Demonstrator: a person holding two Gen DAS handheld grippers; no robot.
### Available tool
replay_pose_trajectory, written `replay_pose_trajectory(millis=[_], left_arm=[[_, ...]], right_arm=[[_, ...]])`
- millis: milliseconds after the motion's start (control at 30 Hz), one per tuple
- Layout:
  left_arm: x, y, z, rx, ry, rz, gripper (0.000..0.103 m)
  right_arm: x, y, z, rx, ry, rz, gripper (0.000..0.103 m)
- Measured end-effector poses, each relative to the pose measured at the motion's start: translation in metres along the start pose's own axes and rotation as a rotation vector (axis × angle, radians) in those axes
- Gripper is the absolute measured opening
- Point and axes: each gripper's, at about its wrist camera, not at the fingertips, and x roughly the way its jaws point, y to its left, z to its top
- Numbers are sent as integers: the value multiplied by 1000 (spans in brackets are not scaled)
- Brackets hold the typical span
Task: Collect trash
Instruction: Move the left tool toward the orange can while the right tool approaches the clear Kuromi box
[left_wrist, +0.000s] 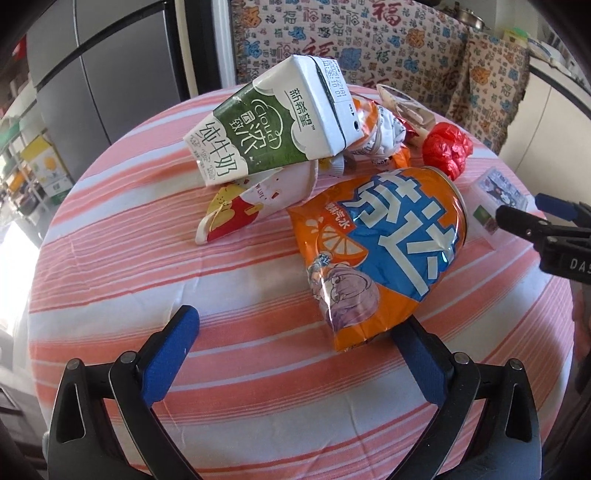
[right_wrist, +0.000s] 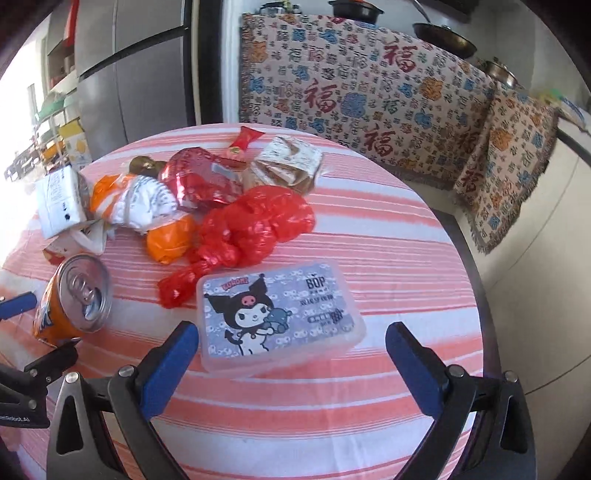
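With both the left gripper (left_wrist: 295, 328) and the right gripper (right_wrist: 291, 343) wide open and empty, the can (left_wrist: 384, 254) at frame centre looks light, dented and slippery: grip across its body.

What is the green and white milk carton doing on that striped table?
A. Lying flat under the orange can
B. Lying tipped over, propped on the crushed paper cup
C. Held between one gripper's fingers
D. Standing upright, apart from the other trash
B: the milk carton lies tilted on its side, its lower edge resting on the crushed paper cup, with both grippers open and clear of it.
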Motion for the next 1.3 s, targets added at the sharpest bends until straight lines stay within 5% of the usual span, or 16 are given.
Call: replay_pose_trajectory(millis=[233, 433, 533, 633, 733, 967, 1100, 1300], left_arm=[[-2, 8, -4, 20, 27, -6, 103], [-19, 42, 4, -75, 15, -176, 103], [-18, 44, 16, -47, -17, -234, 103], [-12, 40, 28, -31, -51, -271, 103], [-9, 38, 29, -51, -52, -345, 103], [-25, -5, 10, 132, -27, -484, 102], [-31, -3, 5, 73, -26, -470, 102], [-12, 32, 19, -96, -49, -341, 102]], right_arm=[[-16, -51, -26, 107, 44, -102, 103], [-15, -41, -6, 339, 48, 107, 103], [11, -30, 9, 393, 88, 99, 103], [28, -26, 12, 409, 133, 107, 102], [26, -28, 8, 370, 113, 54, 73], [-3, -46, -22, 257, 109, 96, 73], [-25, -41, -39, 169, 99, 112, 73], [-35, -31, -48, 117, 56, 152, 73]])
